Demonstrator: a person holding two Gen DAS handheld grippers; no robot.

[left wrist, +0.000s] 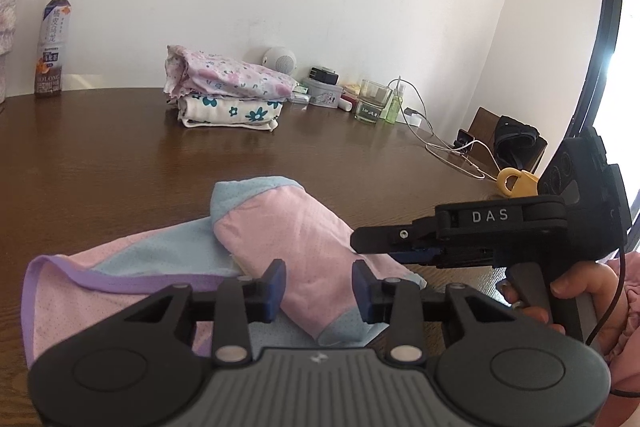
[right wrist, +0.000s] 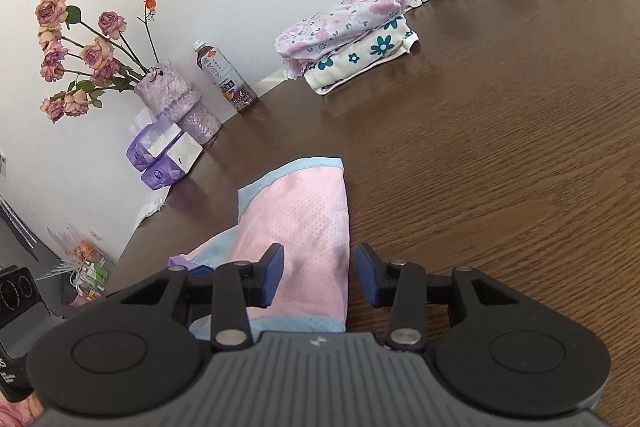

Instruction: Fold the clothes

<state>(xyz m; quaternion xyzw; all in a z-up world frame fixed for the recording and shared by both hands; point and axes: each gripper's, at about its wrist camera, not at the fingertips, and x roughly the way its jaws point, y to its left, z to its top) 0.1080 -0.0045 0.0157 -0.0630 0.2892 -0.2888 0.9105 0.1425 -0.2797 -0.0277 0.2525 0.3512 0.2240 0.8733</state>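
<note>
The left gripper (left wrist: pixel 319 289) hangs just above the pink garment (left wrist: pixel 288 247), jaws spread and empty. The right gripper (right wrist: pixel 320 277) also stands parted, gripping nothing, over the garment's right edge. The garment lies at the near edge of the table (right wrist: pixel 500 147), its folded part running long from near to far. Bare wood stretches beyond it to the folded stack (right wrist: pixel 348 39).

bright daylight, window (left wrist: pixel 628 67) glare at right, fisheye-bent edges.
</note>
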